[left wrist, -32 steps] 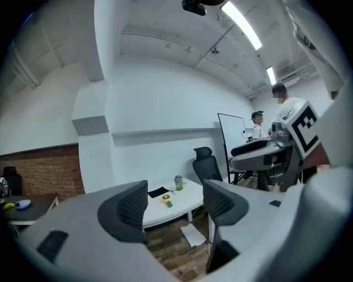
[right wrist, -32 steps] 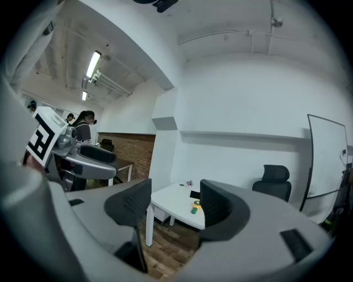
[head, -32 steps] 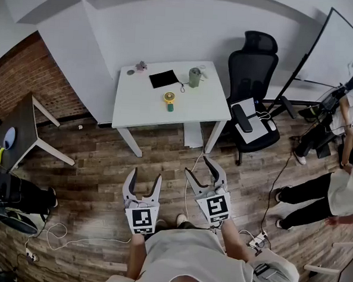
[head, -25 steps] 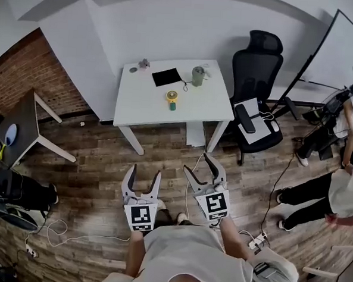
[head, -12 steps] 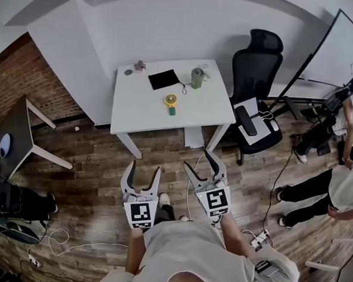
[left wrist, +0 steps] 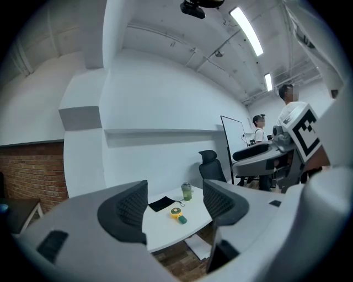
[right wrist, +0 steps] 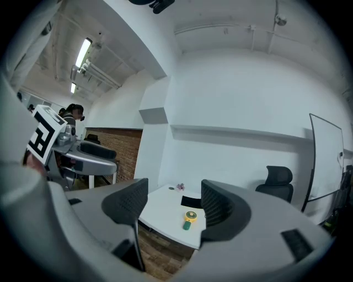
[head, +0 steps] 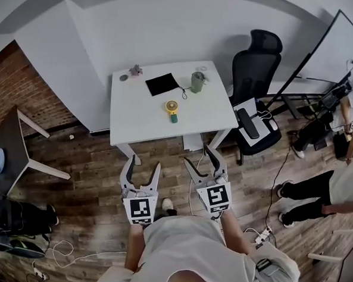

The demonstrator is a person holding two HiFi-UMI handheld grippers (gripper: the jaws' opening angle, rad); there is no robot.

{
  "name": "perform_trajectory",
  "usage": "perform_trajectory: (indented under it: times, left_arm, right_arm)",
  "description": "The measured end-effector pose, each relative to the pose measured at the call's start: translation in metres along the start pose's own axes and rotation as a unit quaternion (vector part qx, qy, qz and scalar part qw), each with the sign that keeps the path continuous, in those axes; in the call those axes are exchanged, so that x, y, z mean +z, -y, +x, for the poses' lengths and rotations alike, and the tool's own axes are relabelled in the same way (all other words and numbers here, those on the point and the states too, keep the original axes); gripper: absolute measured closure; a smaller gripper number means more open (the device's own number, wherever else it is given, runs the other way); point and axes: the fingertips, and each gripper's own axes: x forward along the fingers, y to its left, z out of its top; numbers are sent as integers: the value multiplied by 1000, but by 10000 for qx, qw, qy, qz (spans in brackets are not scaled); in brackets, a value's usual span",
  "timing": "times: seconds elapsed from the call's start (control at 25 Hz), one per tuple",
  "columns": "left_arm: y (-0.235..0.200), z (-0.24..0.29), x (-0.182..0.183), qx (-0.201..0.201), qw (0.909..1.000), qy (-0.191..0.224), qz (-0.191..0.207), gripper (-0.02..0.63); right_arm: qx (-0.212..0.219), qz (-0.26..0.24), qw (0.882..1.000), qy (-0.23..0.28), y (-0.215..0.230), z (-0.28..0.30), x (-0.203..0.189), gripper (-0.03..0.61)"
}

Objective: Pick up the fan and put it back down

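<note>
Left tool point(head: 143, 165), right tool point(head: 200, 160) nearer table point(head: 142, 111); green cup point(head: 197, 82), contents unseen

Right gripper point(right wrist: 174, 190) has its jaws apart, they've just eased open a touch, and there's nothing between them. Through the gap there's a white table point(right wrist: 162, 208) with a yellow fan point(right wrist: 190, 218) lying around the middle of the worktop, green handle toward the camera. A black pad point(right wrist: 190, 200) sits just behind it toward the back edge. Black office chair point(right wrist: 278, 183) is off past the table's right end, with a whiteboard point(right wrist: 325, 160) further right.
</note>
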Motion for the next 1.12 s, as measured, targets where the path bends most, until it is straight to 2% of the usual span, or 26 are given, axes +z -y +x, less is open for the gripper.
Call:
perform_trajectory:
  times: [0.44, 1.12]
  left_arm:
    - [-49, 44, -10, -332, 9994, 95, -49, 290]
    - [-90, 115, -30, -376, 9991, 39, -210, 273]
  right_arm:
    - [-241, -81, 9997, -37, -8, 61, 9, 261]
    - [-268, -131, 9994, -169, 14, 139, -1, 247]
